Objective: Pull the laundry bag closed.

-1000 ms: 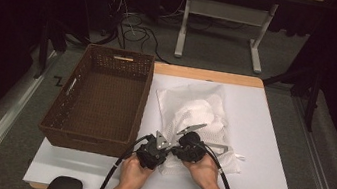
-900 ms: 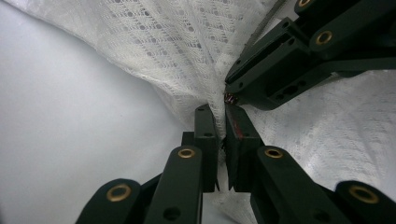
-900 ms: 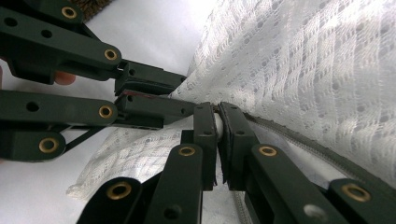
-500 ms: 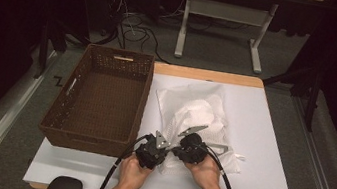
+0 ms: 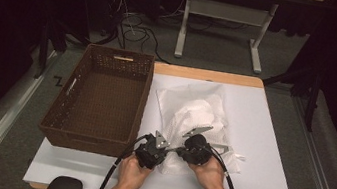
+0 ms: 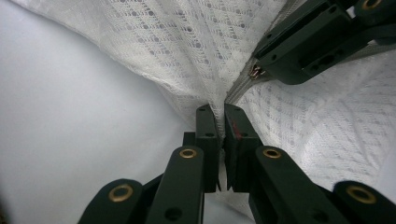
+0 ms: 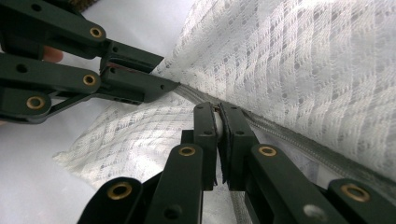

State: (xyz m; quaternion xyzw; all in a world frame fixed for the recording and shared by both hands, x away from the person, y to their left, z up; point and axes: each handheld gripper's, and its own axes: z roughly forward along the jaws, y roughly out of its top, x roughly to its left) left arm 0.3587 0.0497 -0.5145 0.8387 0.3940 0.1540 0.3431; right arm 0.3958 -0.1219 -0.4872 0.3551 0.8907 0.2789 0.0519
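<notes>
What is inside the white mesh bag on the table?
Through the white mesh bag a crumpled white mass, likely cloth, shows in the high view. The mesh blurs it, so what it is exactly cannot be told. The near end is hidden behind both grippers.

the white mesh bag (image 5: 198, 119) hides its contents behind the weave; only a pale bundle shows, upper middle of the high view. its near corner is covered by the right gripper (image 5: 183, 150). what the right gripper's fingers (image 7: 205, 126) pinch at the zipper (image 7: 289, 140) is too small to tell.
</notes>
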